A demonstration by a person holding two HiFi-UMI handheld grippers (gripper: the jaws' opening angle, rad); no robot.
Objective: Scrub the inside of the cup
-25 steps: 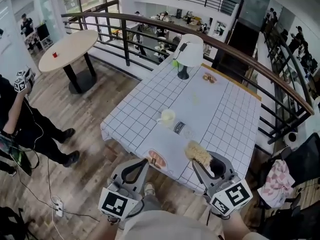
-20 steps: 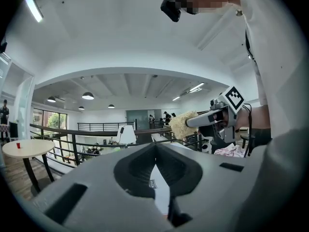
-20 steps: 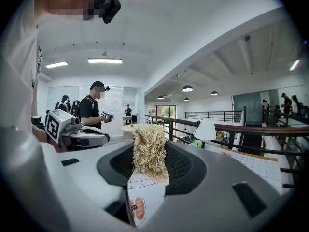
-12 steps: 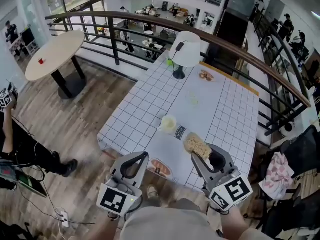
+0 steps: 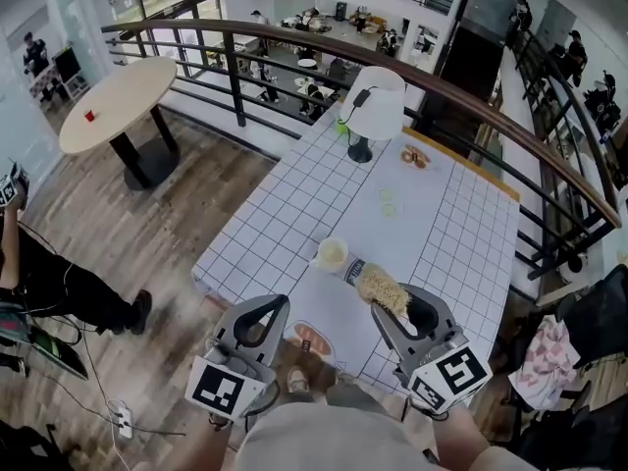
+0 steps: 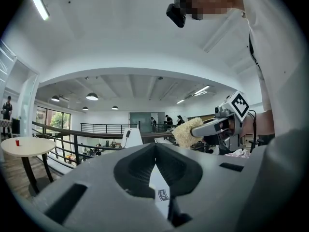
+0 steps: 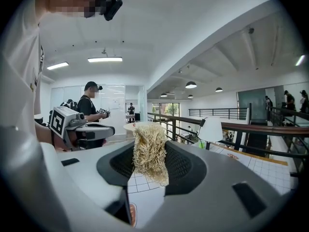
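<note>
A pale cup (image 5: 332, 254) stands upright near the front of the white grid-cloth table (image 5: 285, 204), with a milk carton (image 5: 353, 268) lying just right of it. My right gripper (image 5: 389, 306) is shut on a tan fibrous scrubber (image 5: 379, 288), held in the air just right of and nearer me than the cup. In the right gripper view the scrubber (image 7: 150, 153) sticks up between the jaws. My left gripper (image 5: 278, 304) hangs shut and empty over the table's front edge, left of the cup. The left gripper (image 6: 155, 154) shows its tips meeting; the milk carton (image 6: 161, 191) peeks below them.
A white table lamp (image 5: 373, 104) stands at the far end, a small plate of snacks (image 5: 413, 155) beside it. A snack packet (image 5: 312, 340) lies at the front edge. A railing (image 5: 294, 47) runs behind the table. A round table (image 5: 123, 91) and a person (image 5: 39, 273) are at left.
Both grippers have edged forward toward the table. The scrubber now hangs closer to the cup and carton. Neither gripper has changed its hold.
</note>
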